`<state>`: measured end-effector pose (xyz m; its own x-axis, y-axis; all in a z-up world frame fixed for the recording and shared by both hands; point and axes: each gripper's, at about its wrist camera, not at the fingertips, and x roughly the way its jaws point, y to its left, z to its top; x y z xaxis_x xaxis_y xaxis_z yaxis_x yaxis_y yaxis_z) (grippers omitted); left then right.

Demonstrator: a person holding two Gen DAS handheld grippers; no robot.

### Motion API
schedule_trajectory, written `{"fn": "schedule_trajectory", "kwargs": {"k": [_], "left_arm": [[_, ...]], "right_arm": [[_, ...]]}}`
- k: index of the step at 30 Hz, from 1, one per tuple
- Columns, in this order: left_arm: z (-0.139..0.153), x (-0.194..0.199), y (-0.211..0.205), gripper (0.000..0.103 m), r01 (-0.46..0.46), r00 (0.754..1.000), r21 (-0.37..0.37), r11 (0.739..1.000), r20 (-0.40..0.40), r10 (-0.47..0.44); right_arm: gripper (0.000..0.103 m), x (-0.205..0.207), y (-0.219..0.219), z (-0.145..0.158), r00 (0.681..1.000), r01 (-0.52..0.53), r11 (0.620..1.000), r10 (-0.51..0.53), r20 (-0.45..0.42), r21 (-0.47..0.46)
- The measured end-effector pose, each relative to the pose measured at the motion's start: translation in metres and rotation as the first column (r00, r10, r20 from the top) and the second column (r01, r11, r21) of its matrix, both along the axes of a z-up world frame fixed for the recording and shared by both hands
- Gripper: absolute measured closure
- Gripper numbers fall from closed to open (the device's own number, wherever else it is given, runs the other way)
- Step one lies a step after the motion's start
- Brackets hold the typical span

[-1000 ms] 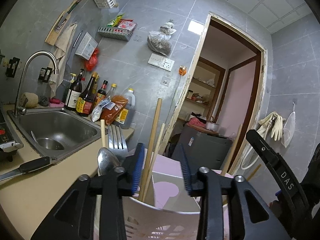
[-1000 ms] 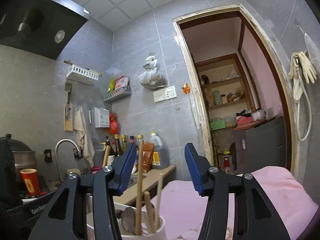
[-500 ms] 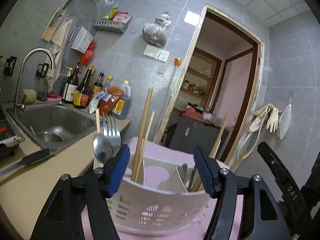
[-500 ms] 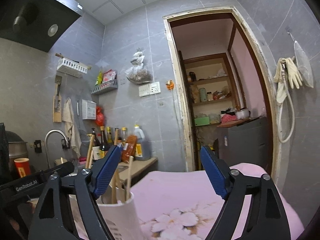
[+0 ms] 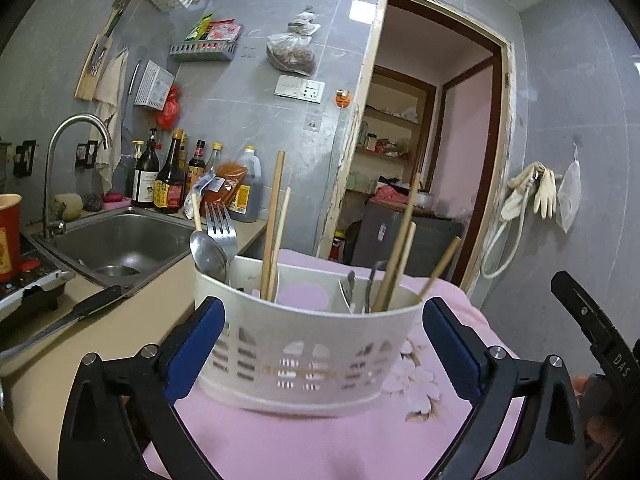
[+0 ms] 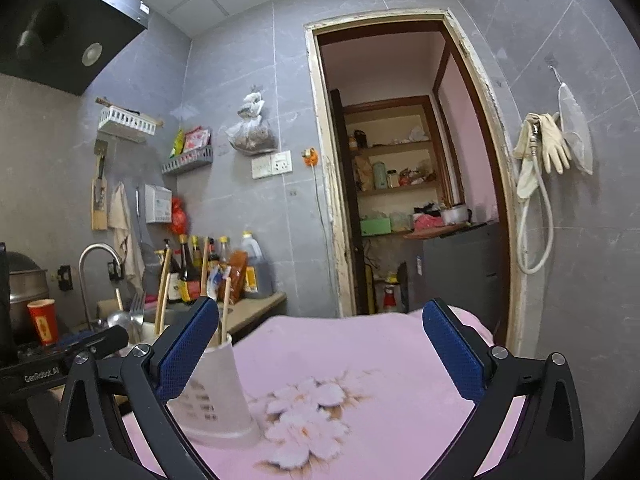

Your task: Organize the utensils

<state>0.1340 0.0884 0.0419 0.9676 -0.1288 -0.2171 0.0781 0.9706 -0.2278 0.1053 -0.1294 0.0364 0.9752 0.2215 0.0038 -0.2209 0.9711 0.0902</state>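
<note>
1 white caddy (image 5: 308,344) w/ 1 fork (image 5: 220,222), 1 spoon (image 5: 208,254), 5 chopsticks (image 5: 273,220).

Small home kitchen: grey tiled walls, steel sink (image 5: 120,240) with curved faucet (image 5: 68,148), sauce bottles (image 5: 168,176) on the beige counter (image 5: 132,320), range hood (image 6: 60,28) overhead, wall racks (image 6: 186,160), rubber gloves (image 6: 548,148) hanging, doorway (image 6: 400,168) to pantry shelves.
</note>
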Motion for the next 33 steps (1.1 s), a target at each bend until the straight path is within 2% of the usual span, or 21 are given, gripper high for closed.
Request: {"fn": "schedule_trajectory", "kwargs": {"k": [7, 14, 17, 24, 33], "left_arm": [[-0.006, -0.019, -0.008, 0.004, -0.014, 0.999, 0.04, 0.999, -0.038, 0.016], [-0.016, -0.043, -0.018, 0.004, -0.004, 0.999, 0.1, 0.995, -0.052, 0.009], [-0.024, -0.053, -0.022, 0.004, -0.005, 0.998, 0.108, 0.994, -0.055, 0.011], [-0.04, -0.067, -0.026, 0.004, -0.02, 0.996, 0.111, 0.994, -0.081, 0.029], [-0.043, -0.075, -0.023, 0.004, -0.019, 0.996, 0.092, 0.996, -0.081, 0.026]], "right_arm": [[0.0, -0.025, -0.004, -0.004, 0.996, 0.041, 0.996, -0.047, -0.07, -0.073], [0.0, -0.045, -0.016, -0.014, 0.987, 0.058, 0.996, -0.068, -0.148, -0.07], [0.0, -0.053, -0.018, -0.018, 0.981, 0.07, 0.993, -0.087, -0.175, -0.098], [0.0, -0.076, -0.02, -0.029, 0.974, 0.143, 0.979, -0.165, -0.155, -0.144], [0.0, -0.084, -0.025, -0.037, 0.971, 0.167, 0.979, -0.184, -0.153, -0.118]]}}
